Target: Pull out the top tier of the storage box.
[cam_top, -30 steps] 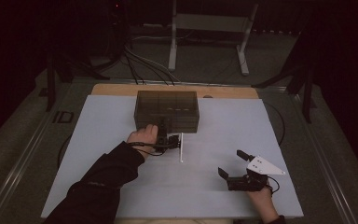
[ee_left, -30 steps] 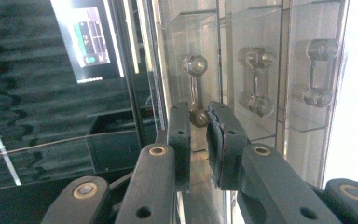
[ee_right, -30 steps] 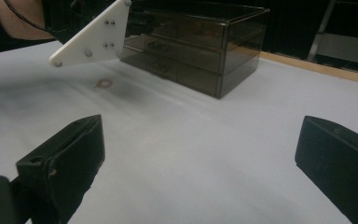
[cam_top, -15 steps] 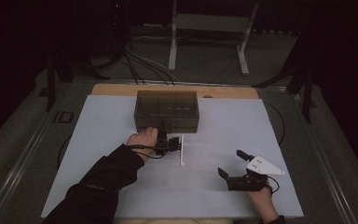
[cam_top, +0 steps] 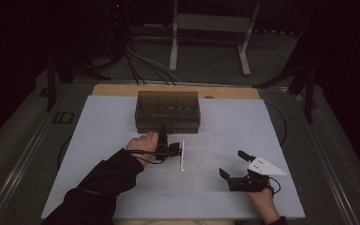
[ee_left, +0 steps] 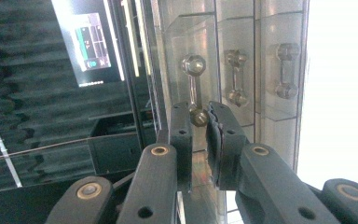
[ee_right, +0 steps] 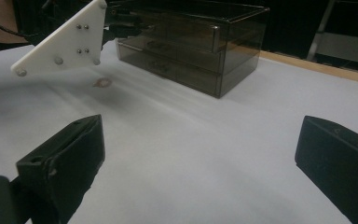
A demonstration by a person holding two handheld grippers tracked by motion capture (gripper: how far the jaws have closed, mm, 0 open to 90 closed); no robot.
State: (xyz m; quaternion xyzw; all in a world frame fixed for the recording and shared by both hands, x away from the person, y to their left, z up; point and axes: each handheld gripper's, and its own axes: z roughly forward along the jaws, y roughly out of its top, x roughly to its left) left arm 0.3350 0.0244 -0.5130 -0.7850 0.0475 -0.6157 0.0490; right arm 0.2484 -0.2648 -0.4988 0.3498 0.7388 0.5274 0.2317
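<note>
In the left gripper view the left gripper has its jaws drawn close, pinching the lower knob of a clear drawer handle on the smoky plastic drawer box, which sits at upper centre of the high view on the white table sheet. In the high view that gripper lies just below the box's front. The right gripper, at lower right of the high view, has its jaws spread wide over bare sheet, holding nothing. Against the earlier frames, both hands sit much as they did and the grip is unchanged. Behind the table the room is dark, with cables and a metal stand on the floor.
</note>
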